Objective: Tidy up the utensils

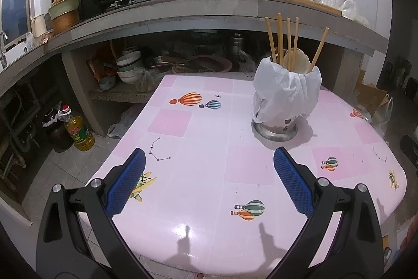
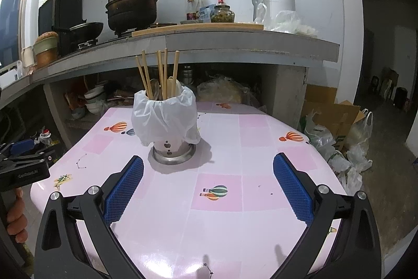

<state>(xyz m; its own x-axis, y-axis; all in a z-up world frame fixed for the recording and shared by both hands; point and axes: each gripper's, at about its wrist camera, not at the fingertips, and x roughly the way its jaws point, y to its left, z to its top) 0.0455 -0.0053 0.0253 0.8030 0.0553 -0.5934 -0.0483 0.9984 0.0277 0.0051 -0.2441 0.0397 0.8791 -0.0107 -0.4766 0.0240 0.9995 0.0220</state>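
Note:
A steel utensil holder (image 1: 275,127) (image 2: 172,152) draped with a white plastic bag (image 1: 286,90) (image 2: 164,119) stands upright on the pink table (image 1: 203,174) (image 2: 261,148). Several wooden chopsticks (image 1: 279,38) (image 2: 160,72) and spoons (image 1: 295,59) (image 2: 173,86) stick out of it. My left gripper (image 1: 209,156) hovers open over the table's near side, the holder ahead and to its right. My right gripper (image 2: 208,164) is open too, with the holder just beyond its left finger. Nothing lies between either pair of blue pads. The left gripper (image 2: 23,164) and a hand also show at the right wrist view's left edge.
Behind the table runs a concrete counter (image 1: 183,9) (image 2: 209,41) with a black pot, wok, bottles and a white appliance. Bowls and dishes sit on the shelf below. An oil bottle (image 1: 78,132) stands on the floor at left; bags and a cardboard box (image 2: 337,119) crowd the right.

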